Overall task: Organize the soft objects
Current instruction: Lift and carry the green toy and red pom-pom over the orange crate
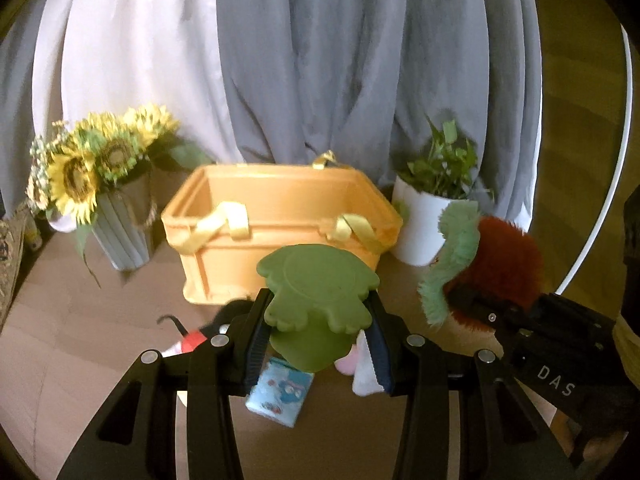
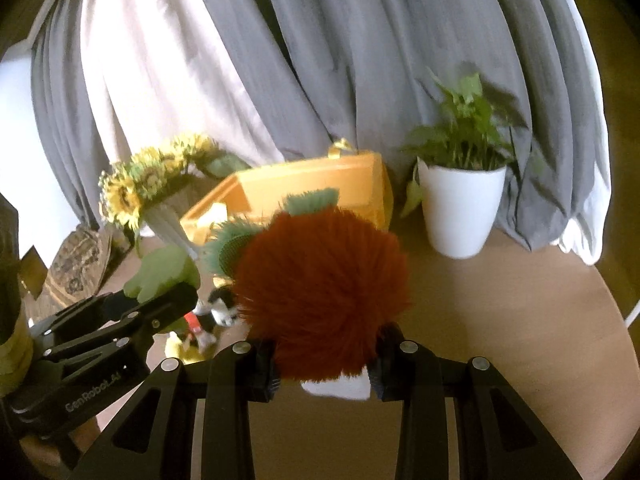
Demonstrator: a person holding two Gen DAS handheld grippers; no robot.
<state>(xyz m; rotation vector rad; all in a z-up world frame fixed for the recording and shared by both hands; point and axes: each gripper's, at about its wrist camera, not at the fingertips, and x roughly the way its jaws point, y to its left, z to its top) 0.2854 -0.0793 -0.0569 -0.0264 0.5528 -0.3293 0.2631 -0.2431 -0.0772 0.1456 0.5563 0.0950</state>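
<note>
My left gripper (image 1: 318,336) is shut on a smooth green soft toy (image 1: 318,296) and holds it above the table, in front of the orange basket (image 1: 280,216). My right gripper (image 2: 326,364) is shut on a furry red-orange plush with green fringe (image 2: 320,284), lifted to the right of the left one; this plush also shows in the left wrist view (image 1: 500,264). The green toy (image 2: 162,272) shows in the right wrist view too. Below the left gripper lie a blue printed tissue pack (image 1: 280,394), a pink-white plush (image 1: 358,368) and a black-white plush (image 2: 222,306).
The orange basket (image 2: 320,188) has yellow ribbon handles and stands open at the back of the brown table (image 1: 80,340). A sunflower vase (image 1: 120,224) stands to its left and a white potted plant (image 1: 424,220) to its right. Grey and white curtains hang behind.
</note>
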